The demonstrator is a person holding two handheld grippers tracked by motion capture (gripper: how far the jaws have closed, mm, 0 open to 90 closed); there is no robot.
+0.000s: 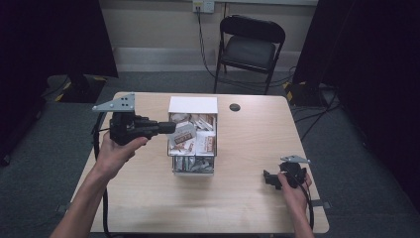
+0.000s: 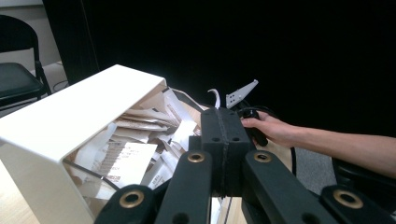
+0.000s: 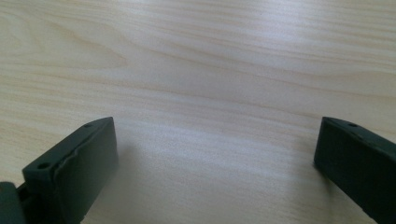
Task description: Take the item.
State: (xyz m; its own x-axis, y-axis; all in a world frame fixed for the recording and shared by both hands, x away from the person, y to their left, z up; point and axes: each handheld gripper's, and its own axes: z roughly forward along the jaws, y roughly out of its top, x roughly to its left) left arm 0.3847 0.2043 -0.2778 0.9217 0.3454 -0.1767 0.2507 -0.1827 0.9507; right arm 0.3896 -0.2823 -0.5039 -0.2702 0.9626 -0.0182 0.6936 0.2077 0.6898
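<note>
From above, the white box sits at the centre of the wooden table, its open part crammed with paper sachets. My left gripper comes in from nine o'clock of the box, held in my left hand, with the grey plate riding on top. Its jaws are pressed together, and a single brown-and-white sachet hangs at their tips above the heap; in the left gripper view the pads meet flat with no gap between them, and the packet itself is hidden behind them, so I cannot confirm the pinch from there. The box wall lies at ten o'clock of those jaws, loose sachets spilling inside it.

My right gripper rests low on the table at four o'clock of the box, well apart from it, in my right hand. Its jaws are spread wide over bare wood, with nothing between them.

A black folding chair stands beyond the table at twelve o'clock.
</note>
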